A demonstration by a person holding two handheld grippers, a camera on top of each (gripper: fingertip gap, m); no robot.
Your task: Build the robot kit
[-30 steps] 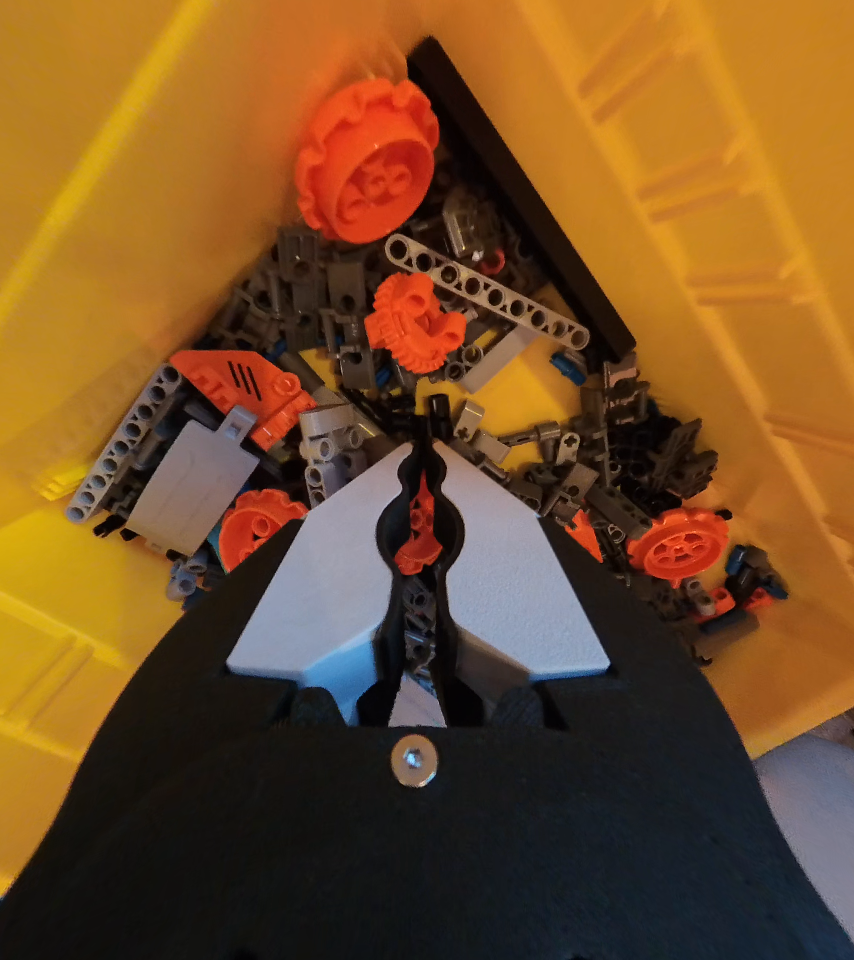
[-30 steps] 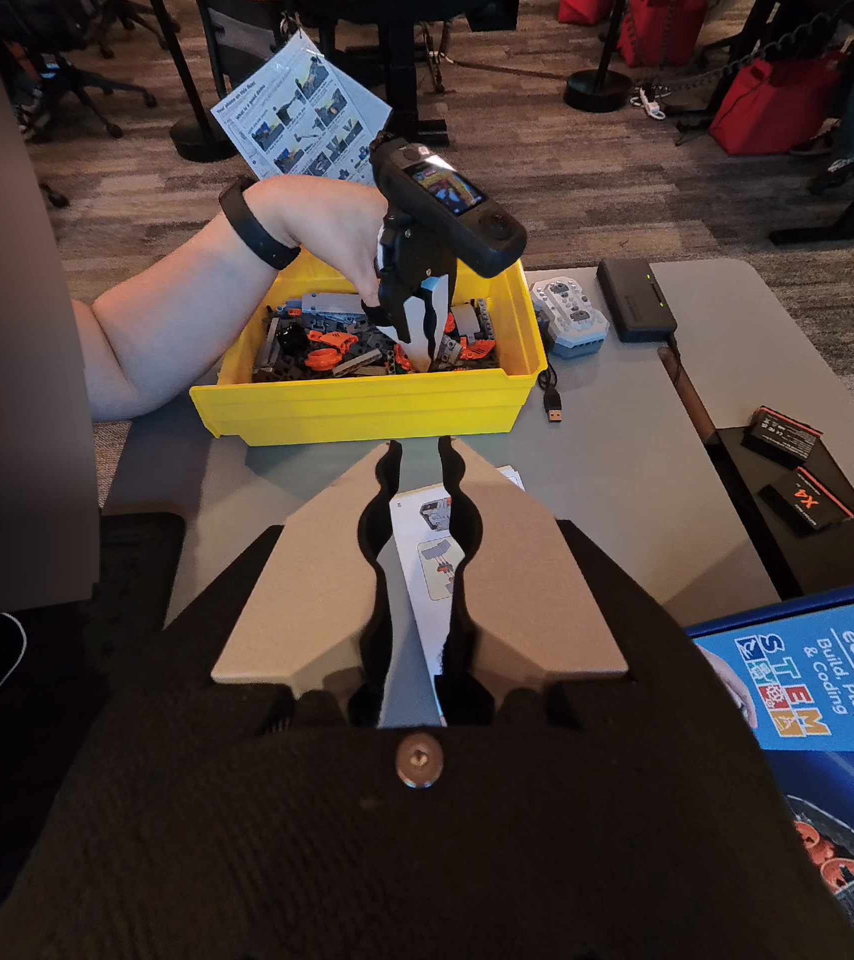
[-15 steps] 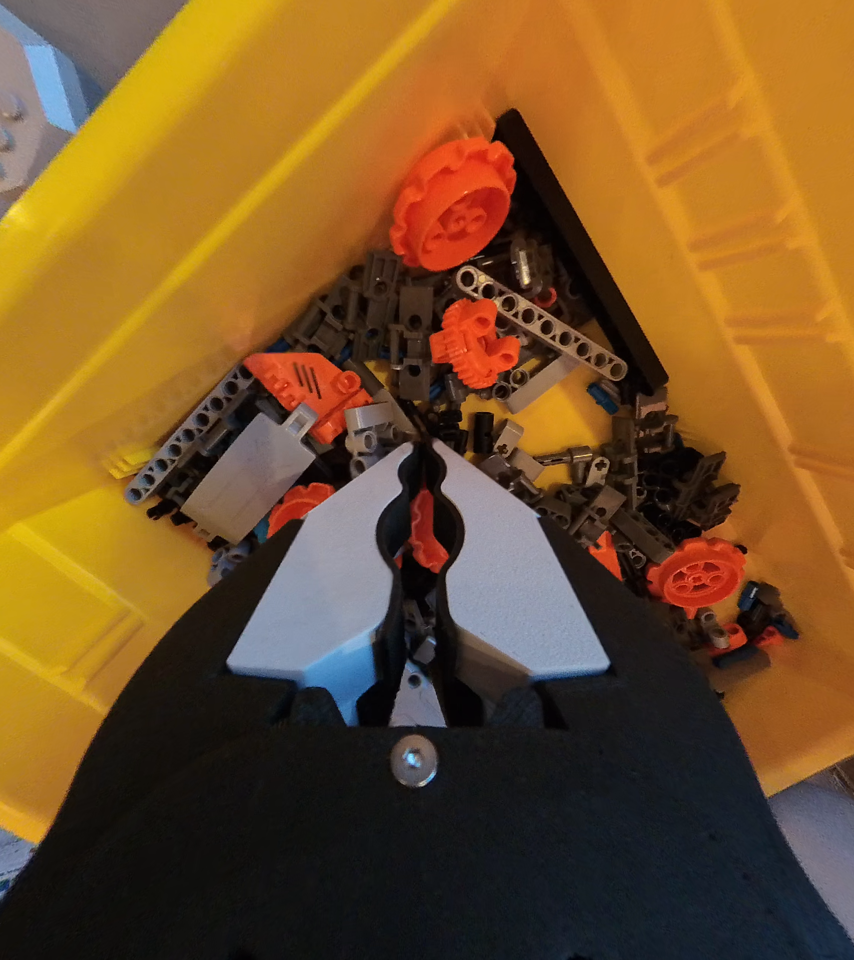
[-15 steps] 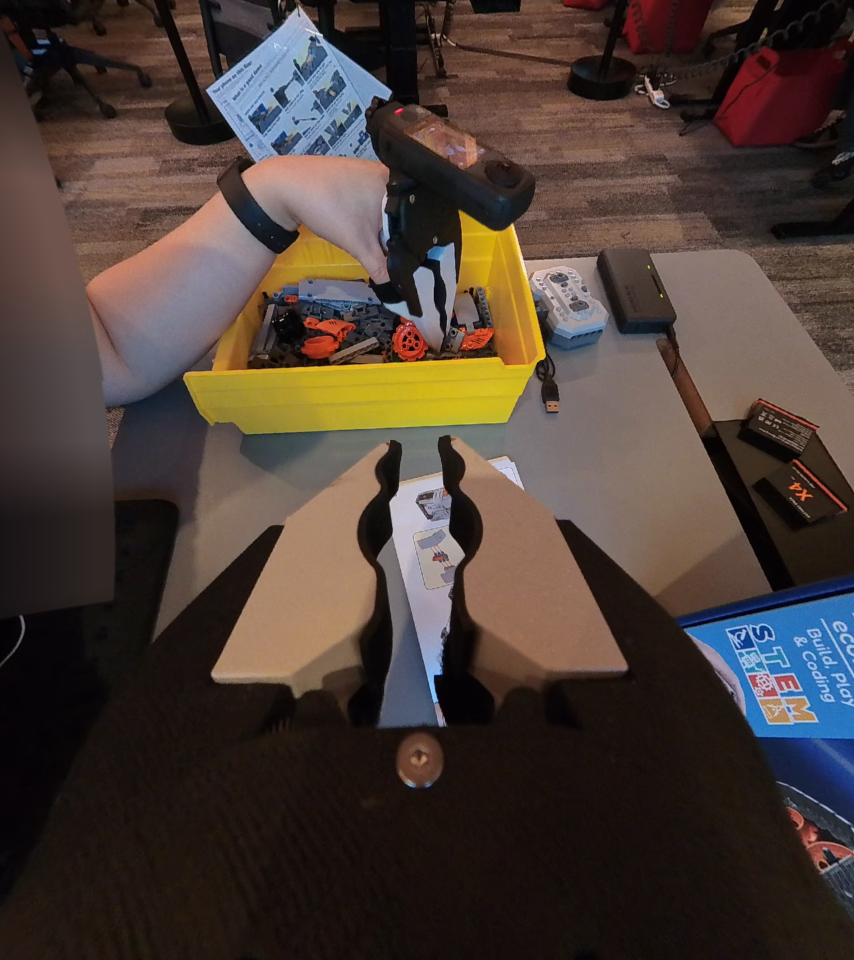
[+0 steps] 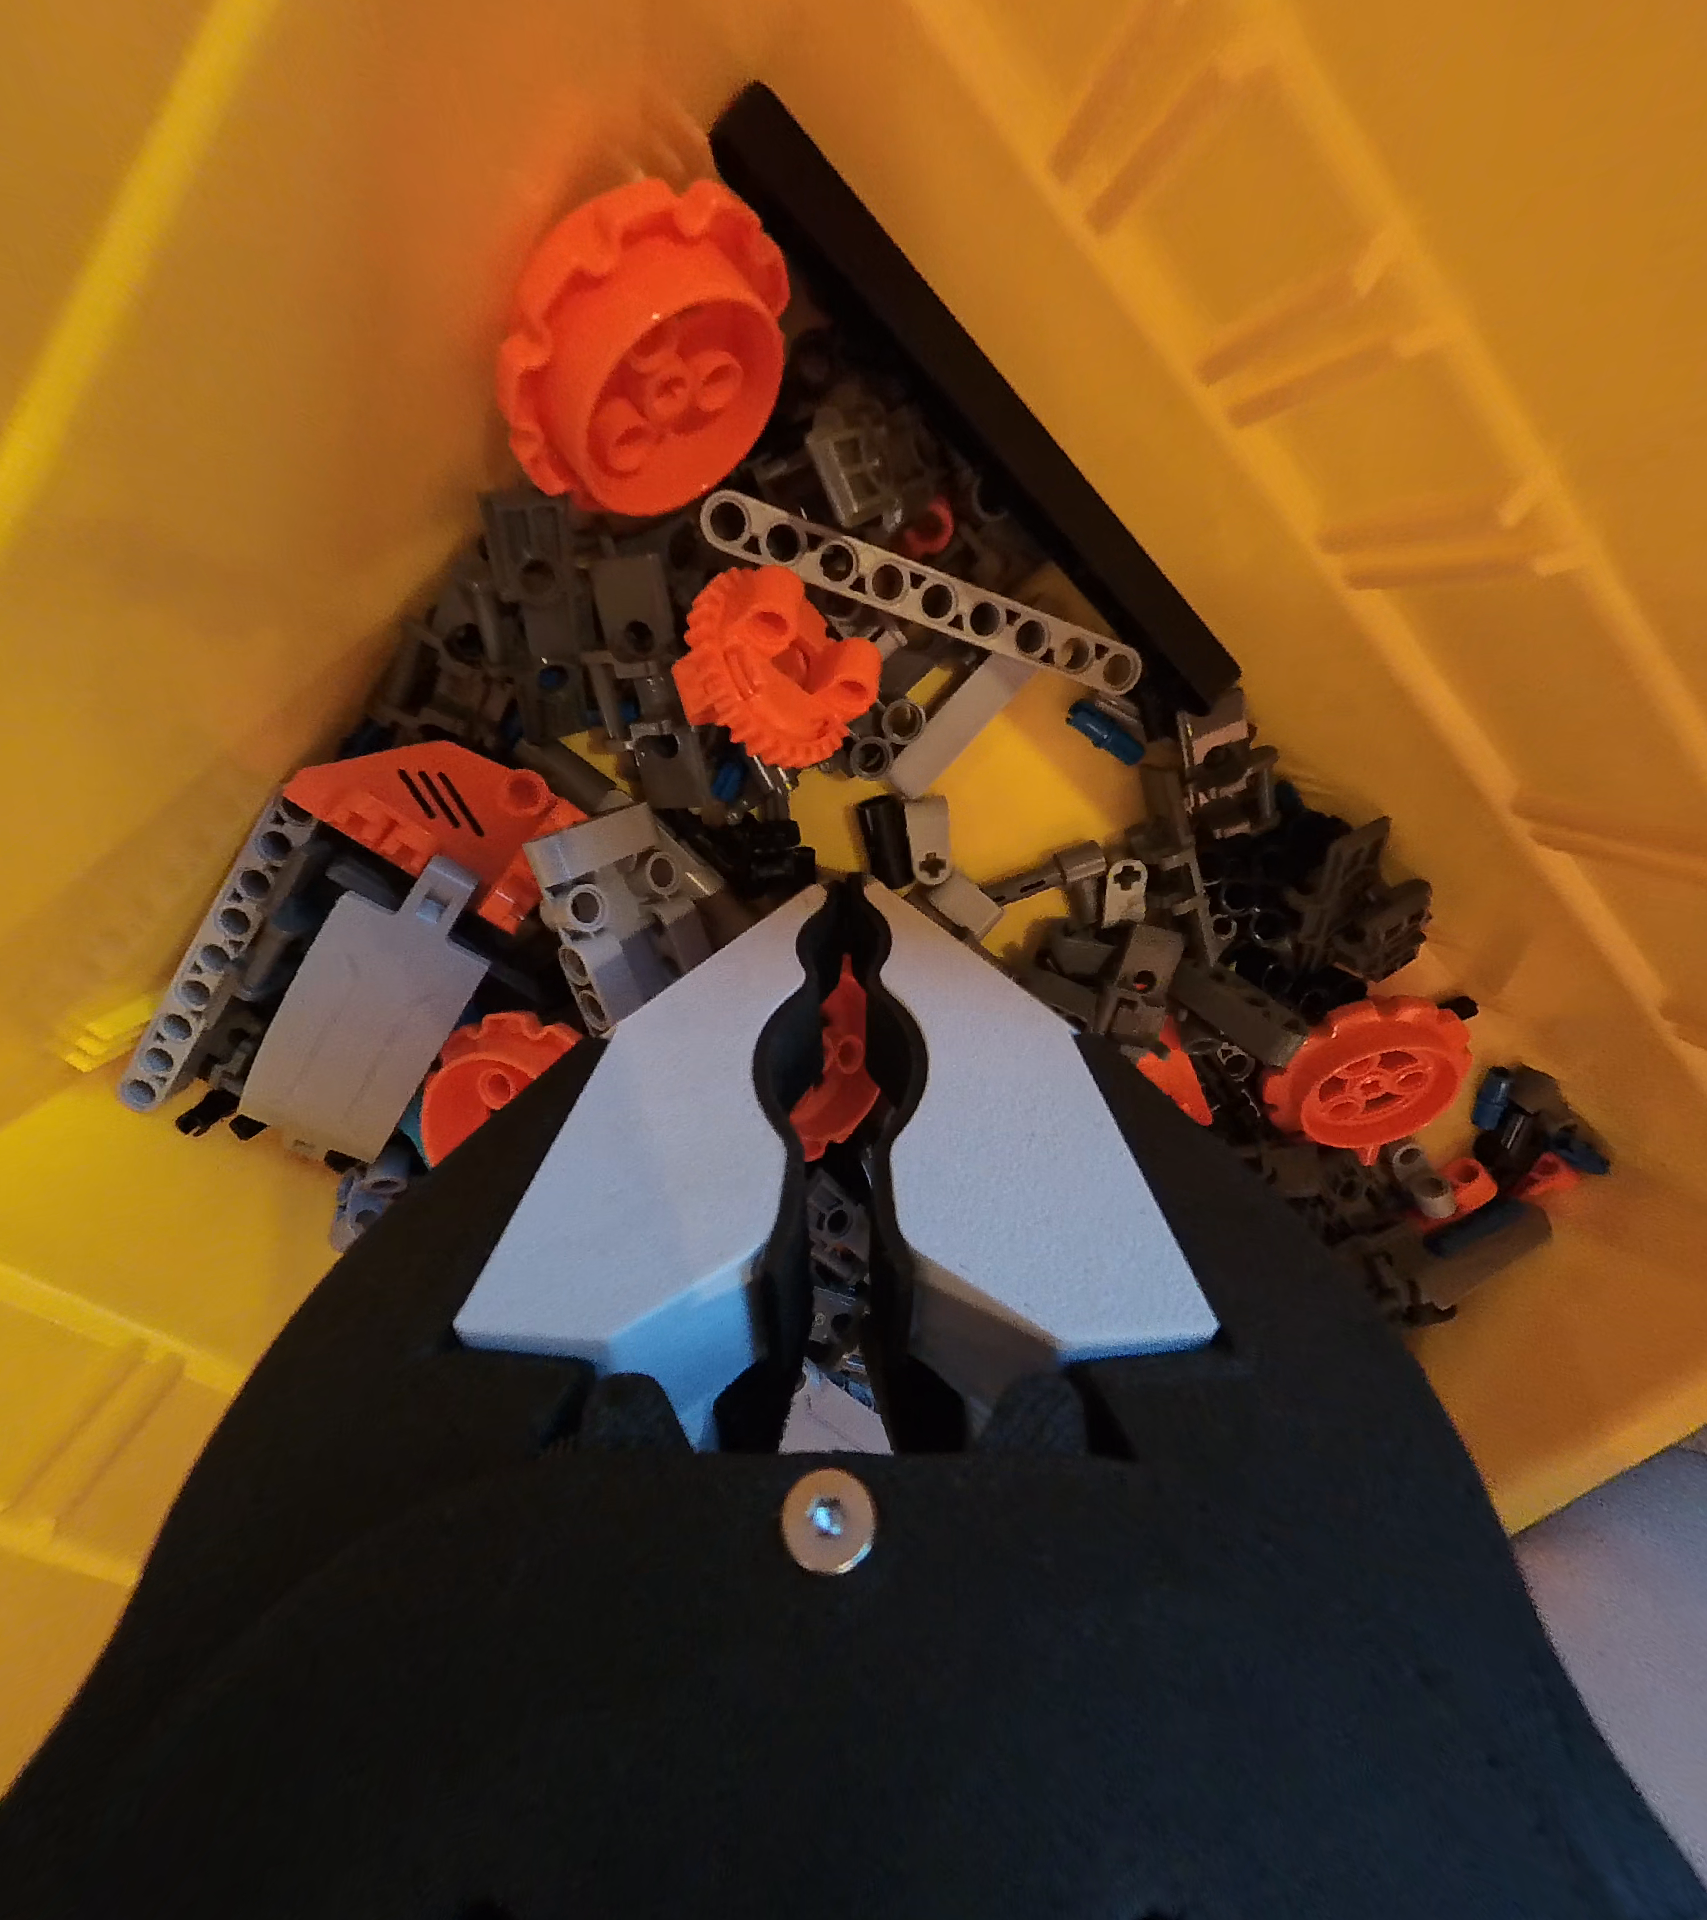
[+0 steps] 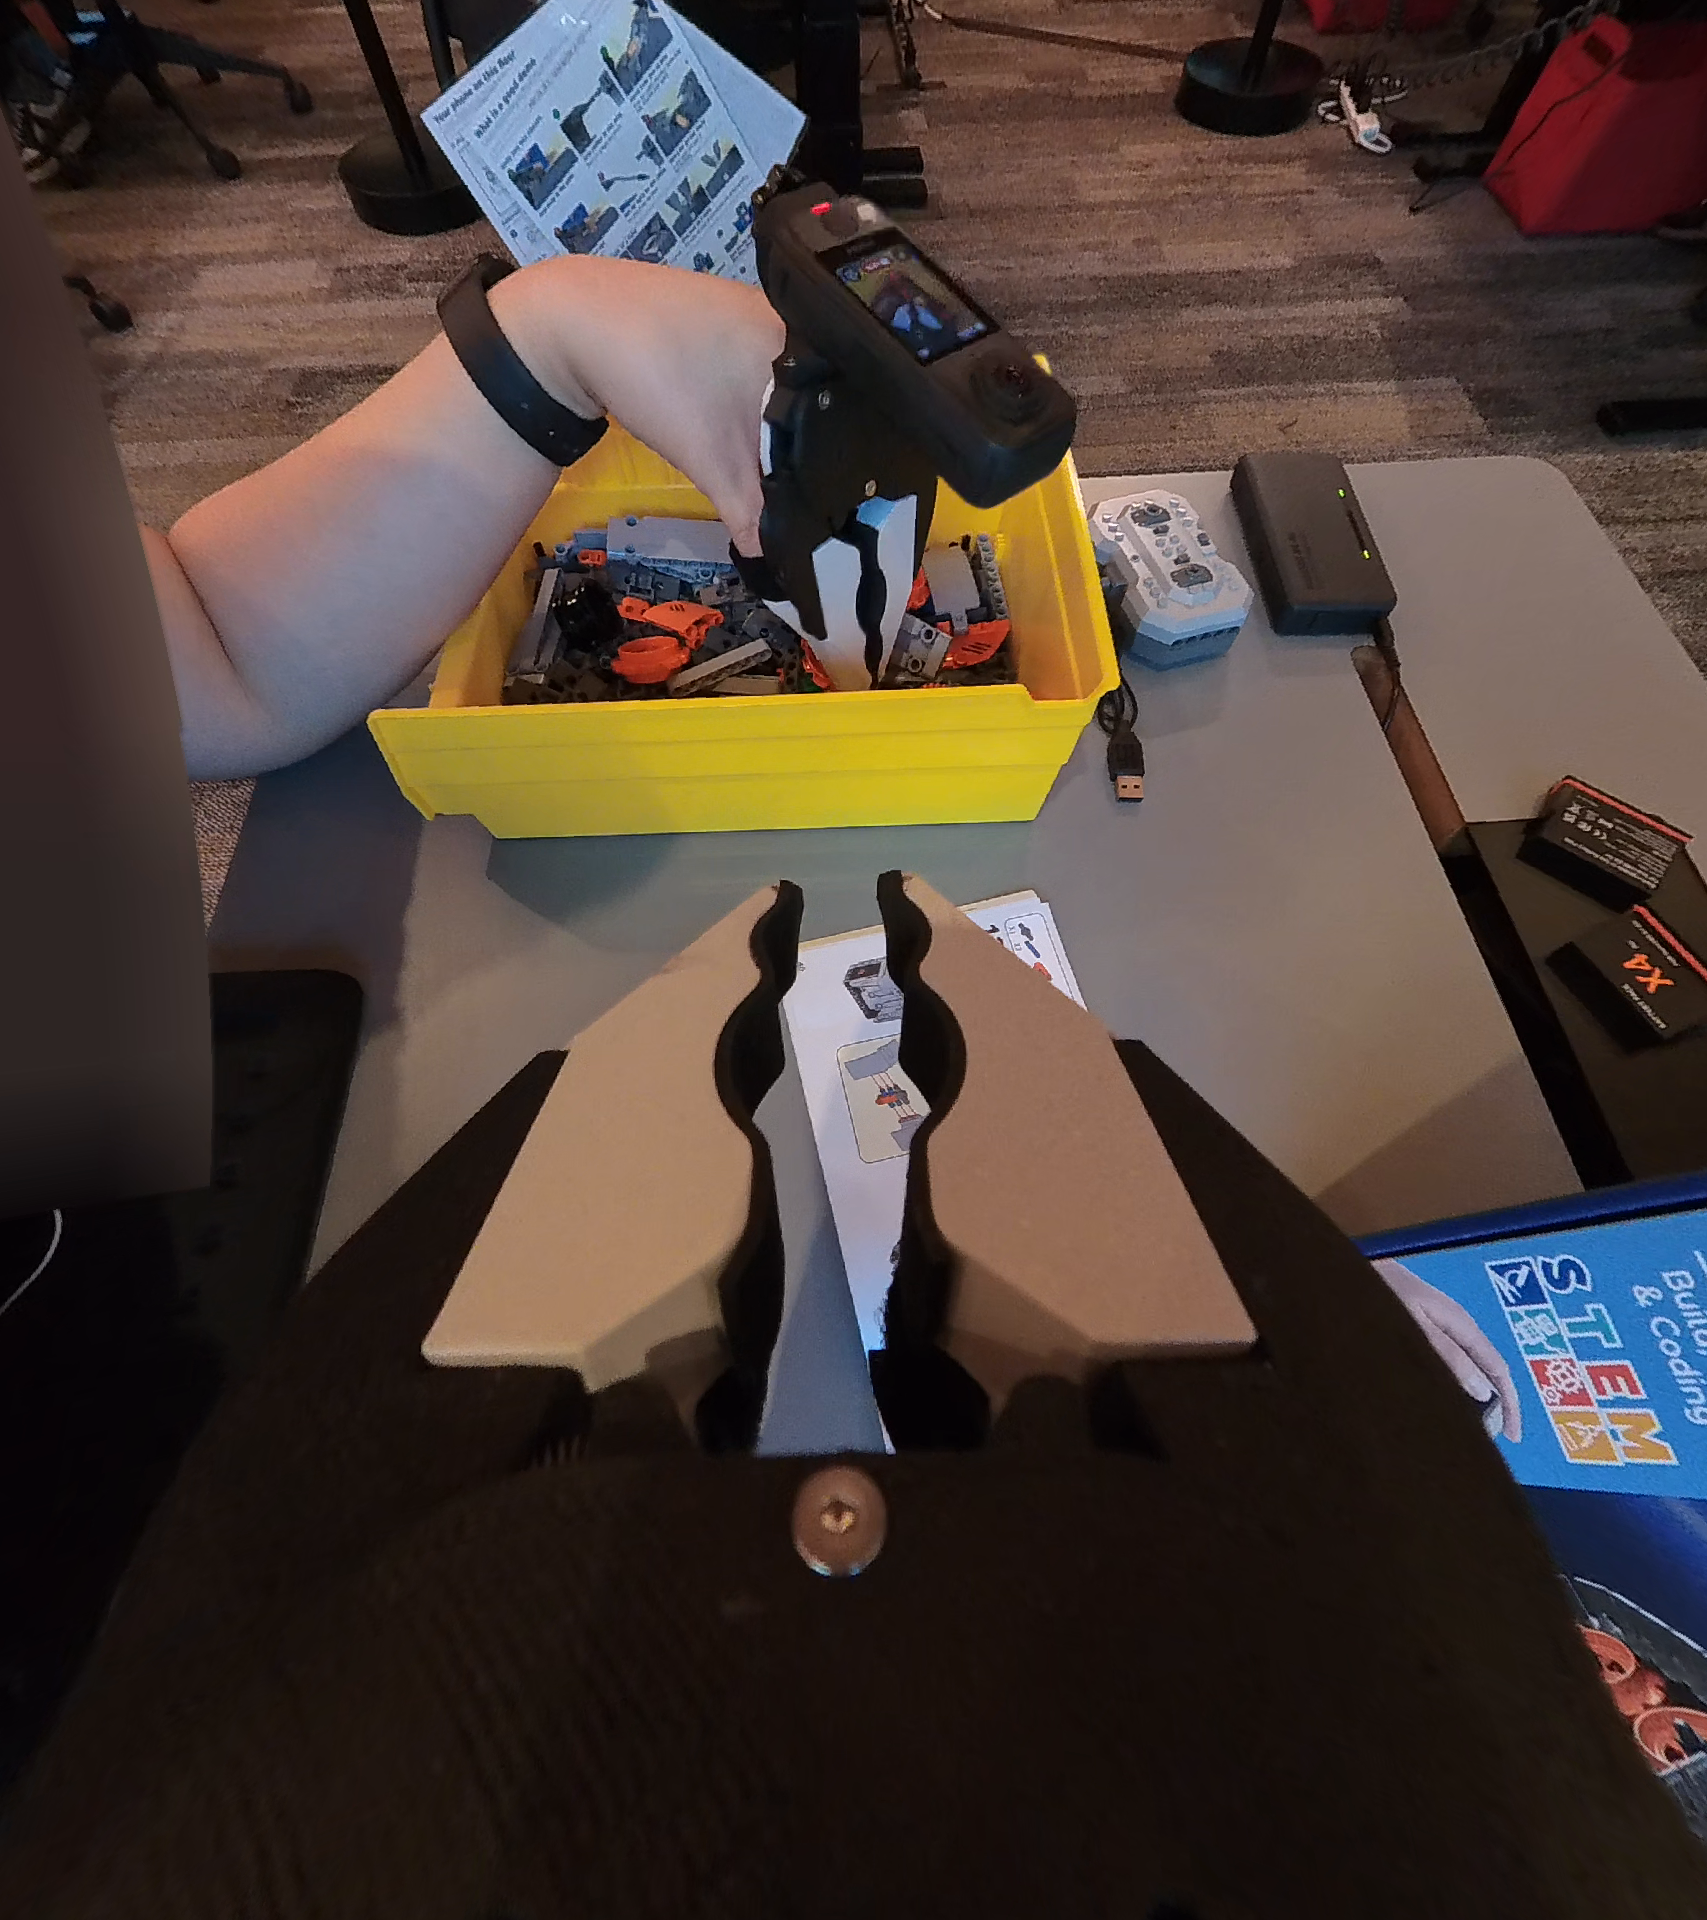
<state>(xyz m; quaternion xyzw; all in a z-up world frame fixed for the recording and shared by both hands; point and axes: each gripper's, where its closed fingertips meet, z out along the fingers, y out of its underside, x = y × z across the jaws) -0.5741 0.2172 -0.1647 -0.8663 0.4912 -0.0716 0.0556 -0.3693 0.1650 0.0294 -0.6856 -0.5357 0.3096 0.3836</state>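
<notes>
Hovering inside yellow plastic bin (image 5: 205, 416), left gripper (image 5: 844, 899) fingertips pinched together, nothing visibly held, above orange toothed gear piece (image 5: 833, 1070). Right gripper (image 6: 838, 888) slightly parted, empty, over printed instruction sheet (image 6: 932, 966). Risk: loose pile shifting, tips snagging neighbours.

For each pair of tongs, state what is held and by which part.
Left tongs, down in the yellow bin: tips closed, but a grip cannot be told. Right tongs, open above the booklet: nothing.
</notes>
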